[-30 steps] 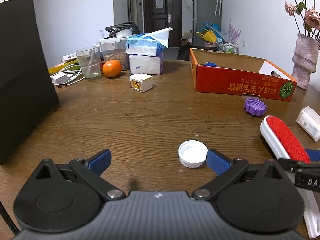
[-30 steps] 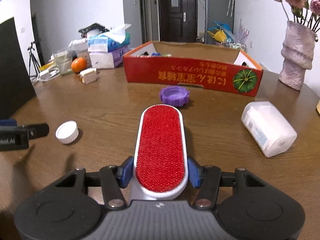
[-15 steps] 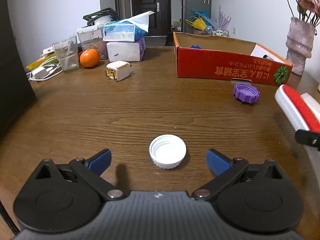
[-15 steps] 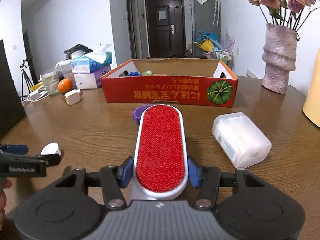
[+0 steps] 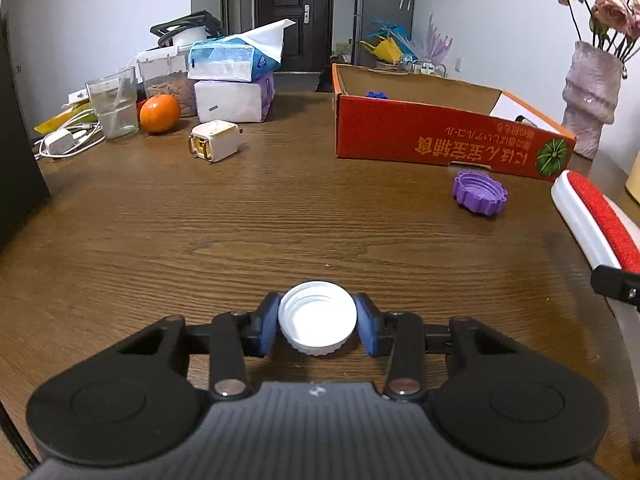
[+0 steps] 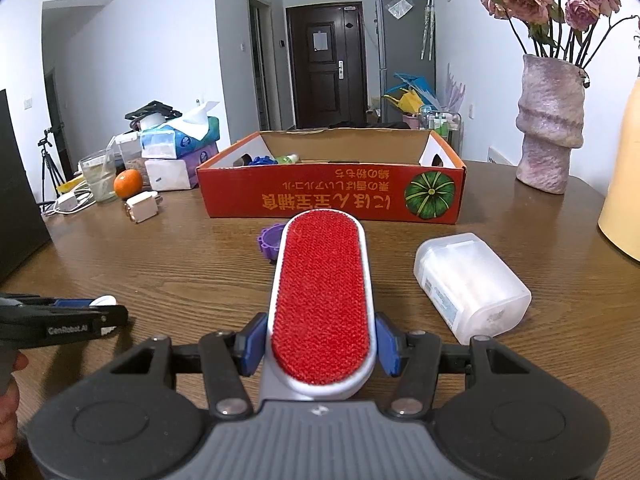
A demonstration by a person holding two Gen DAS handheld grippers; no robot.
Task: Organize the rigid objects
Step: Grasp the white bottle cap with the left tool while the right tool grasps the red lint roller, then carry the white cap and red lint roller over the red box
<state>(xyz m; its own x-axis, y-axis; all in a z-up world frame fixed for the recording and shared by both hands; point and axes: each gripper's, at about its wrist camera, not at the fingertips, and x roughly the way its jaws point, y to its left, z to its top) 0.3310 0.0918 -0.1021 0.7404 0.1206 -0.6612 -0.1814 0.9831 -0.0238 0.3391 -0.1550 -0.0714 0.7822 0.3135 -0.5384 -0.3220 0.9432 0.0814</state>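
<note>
The left claw point(image 5: 317, 329) was closing on the white cap point(image 5: 317, 323), its pads at the cap's sides, on the counter point(image 5: 280, 220) well in front of the red box point(image 5: 448, 136). The right claw point(image 6: 321, 344) held the lint brush point(image 6: 323, 300), pointed at that box. The shallow, ribbed cap could likely squirt out if pinched off-centre; the long brush might tilt in its grip.

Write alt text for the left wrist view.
The left gripper is closing its blue fingers around a round white plastic cap on a brown wooden table. Behind stands an open red cardboard box.
</note>
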